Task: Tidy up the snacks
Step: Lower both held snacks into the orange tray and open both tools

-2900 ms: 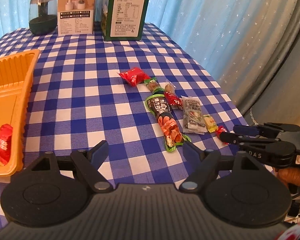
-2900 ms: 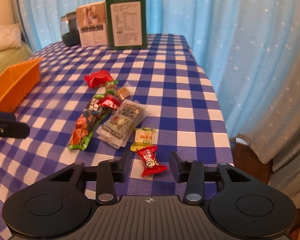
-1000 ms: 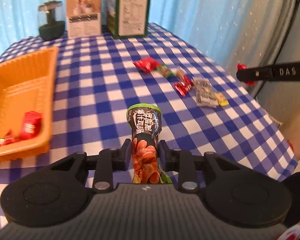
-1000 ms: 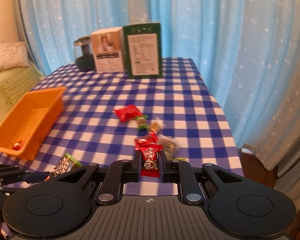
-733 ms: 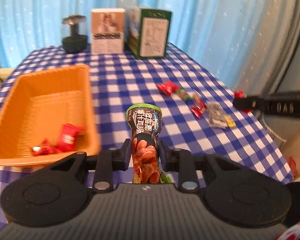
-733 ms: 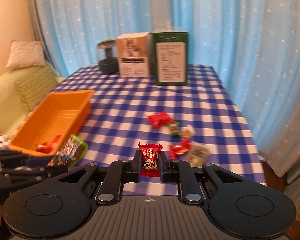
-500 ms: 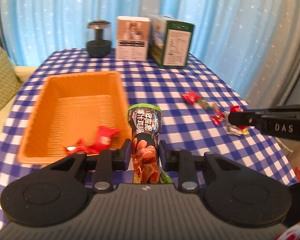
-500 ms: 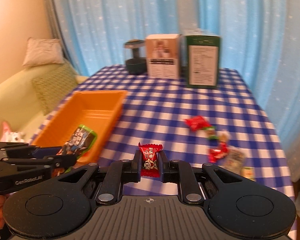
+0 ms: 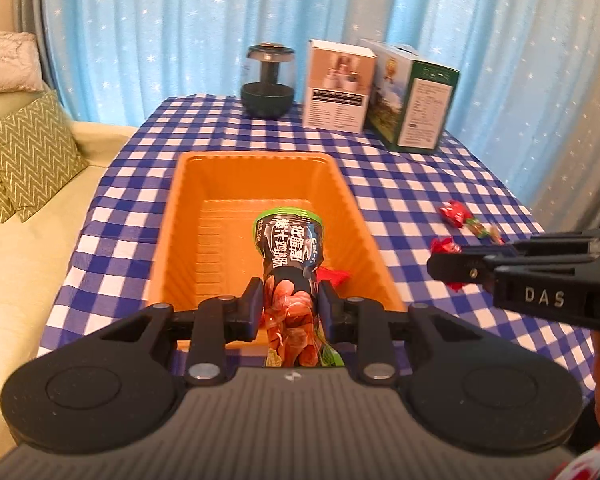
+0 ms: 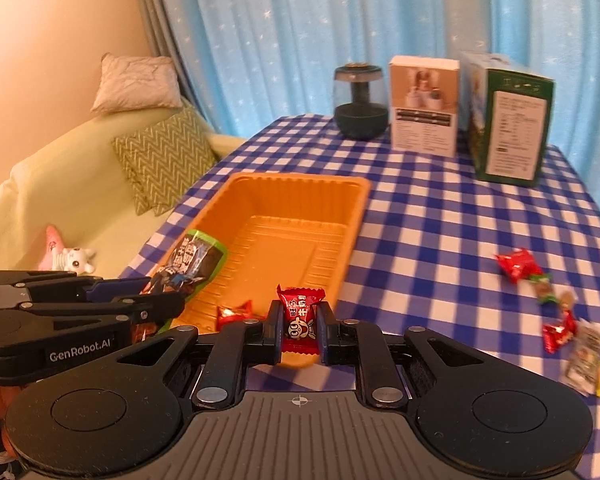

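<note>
Both grippers tilt downward over the near end of the orange tray [image 9: 256,168]. The left gripper [image 9: 290,300] clamps a tall snack packet [image 9: 290,248]; the right gripper [image 10: 299,326] pinches a red candy [image 10: 300,312].

Both wrist views look down, close, sharing the orange tray [image 9: 356,208] (centre).

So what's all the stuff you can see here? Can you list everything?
Tray: one, orange, on the checked tablecloth.
Candies in the tray: red, count unclear, near end.
Loose snacks: several, mixed colours, tablecloth's right side.
Boxes: one white, one green, far end.
Jar: one, dark, beside the white box.
Sofa: pale green, with cushions, left.
Curtain: blue, behind.
Long snack pack: one, dark and green, in left gripper.
Wrapped candy: one, red, in right gripper.
</note>
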The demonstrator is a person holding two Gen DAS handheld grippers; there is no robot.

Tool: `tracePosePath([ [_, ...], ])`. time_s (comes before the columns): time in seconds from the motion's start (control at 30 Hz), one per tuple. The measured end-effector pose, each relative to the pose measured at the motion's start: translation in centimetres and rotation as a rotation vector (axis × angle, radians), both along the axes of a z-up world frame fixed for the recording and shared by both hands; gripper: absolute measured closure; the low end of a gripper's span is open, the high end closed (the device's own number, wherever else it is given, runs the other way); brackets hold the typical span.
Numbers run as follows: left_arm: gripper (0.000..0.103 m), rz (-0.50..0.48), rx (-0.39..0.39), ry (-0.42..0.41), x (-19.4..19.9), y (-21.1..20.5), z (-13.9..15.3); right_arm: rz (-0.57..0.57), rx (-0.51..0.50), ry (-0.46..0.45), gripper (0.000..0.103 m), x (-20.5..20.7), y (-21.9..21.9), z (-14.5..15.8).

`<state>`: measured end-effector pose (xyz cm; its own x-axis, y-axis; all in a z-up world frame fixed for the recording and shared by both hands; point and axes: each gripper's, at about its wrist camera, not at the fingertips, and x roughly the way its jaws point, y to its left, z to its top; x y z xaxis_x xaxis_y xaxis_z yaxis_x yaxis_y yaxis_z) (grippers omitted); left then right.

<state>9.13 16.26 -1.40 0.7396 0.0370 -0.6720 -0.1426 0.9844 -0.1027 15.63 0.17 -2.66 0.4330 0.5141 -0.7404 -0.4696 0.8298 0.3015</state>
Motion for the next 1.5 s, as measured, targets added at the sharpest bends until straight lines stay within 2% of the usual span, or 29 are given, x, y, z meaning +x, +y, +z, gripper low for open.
tracePosePath([
  [0.3, 0.077, 0.033, -0.016, 0.030, 2.6, 3.8, -1.5, -0.002, 0.015, 0.030, 0.086, 2.6, 3.1, -2.2],
  [0.8, 0.077, 0.033, -0.026, 0.067, 5.8, 5.4, -3.6, -0.014, 0.006, 0.051, 0.086, 4.3, 4.0, -4.0],
  [1.1, 0.071, 0.071, -0.036, 0.042, 4.1, 5.9, -2.9, -0.026, 0.014, 0.062, 0.086, 4.3, 3.6, -4.2],
  [1.3, 0.067, 0.097, -0.061, 0.025, 2.4, 5.9, -2.3, -0.016, 0.073, 0.059, 0.085, 4.4, 3.9, -3.7],
  [1.33, 0.067, 0.103, -0.062, 0.022, 2.2, 5.8, -2.2, -0.017, 0.094, 0.067, 0.084, 4.5, 3.9, -3.7],
  [1.4, 0.060, 0.111, -0.065, 0.012, 1.6, 5.8, -1.8, -0.037, 0.113, 0.086, 0.064, 4.8, 3.6, -3.6],
  [1.43, 0.058, 0.115, -0.064, 0.007, 1.4, 5.8, -1.6, -0.055, 0.120, 0.086, 0.046, 4.8, 3.4, -3.5],
  [1.5, 0.057, 0.118, -0.060, -0.001, 0.9, 5.6, -1.2, -0.084, 0.132, 0.079, 0.043, 4.7, 2.7, -3.3],
])
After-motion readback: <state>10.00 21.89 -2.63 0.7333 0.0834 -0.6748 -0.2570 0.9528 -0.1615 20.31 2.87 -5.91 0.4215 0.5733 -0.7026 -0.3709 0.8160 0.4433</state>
